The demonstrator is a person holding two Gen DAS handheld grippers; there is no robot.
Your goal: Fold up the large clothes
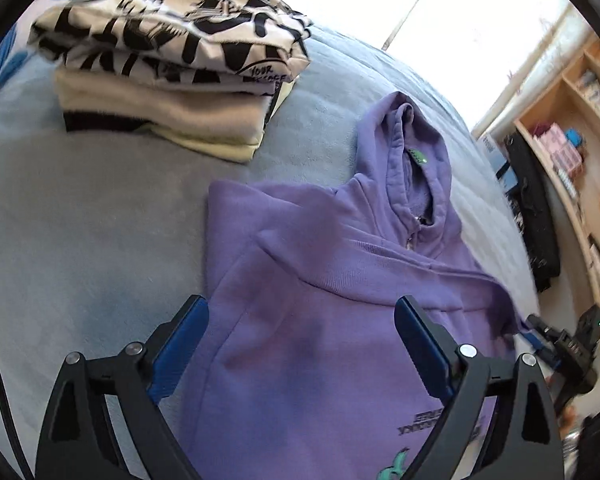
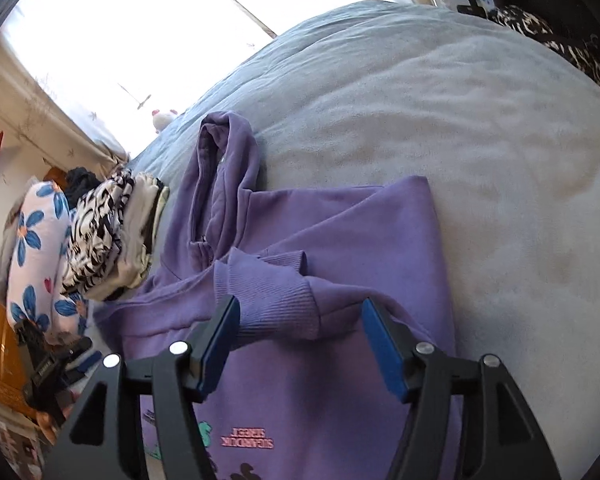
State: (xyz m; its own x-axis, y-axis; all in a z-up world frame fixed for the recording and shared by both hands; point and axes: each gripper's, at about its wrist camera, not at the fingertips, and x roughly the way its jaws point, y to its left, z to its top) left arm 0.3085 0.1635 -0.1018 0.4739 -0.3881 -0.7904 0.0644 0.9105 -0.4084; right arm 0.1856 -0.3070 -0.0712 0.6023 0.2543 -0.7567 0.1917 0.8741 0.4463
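Observation:
A purple hoodie (image 1: 320, 280) lies flat on the grey-blue bed (image 1: 80, 220), hood pointing away, both sleeves folded across its chest. My left gripper (image 1: 300, 320) is open and empty, hovering over the hoodie's body. In the right wrist view the hoodie (image 2: 340, 232) shows a ribbed cuff (image 2: 276, 296) lying across its front. My right gripper (image 2: 298, 320) is open, its blue-padded fingers either side of that cuff, holding nothing. The right gripper also shows at the hoodie's far edge in the left wrist view (image 1: 556, 344).
A stack of folded clothes (image 1: 172, 60) with a black-and-white print on top sits on the bed beyond the hoodie, also in the right wrist view (image 2: 112, 232). A floral pillow (image 2: 36, 248) lies beside it. Wooden shelves (image 1: 572, 152) stand off the bed.

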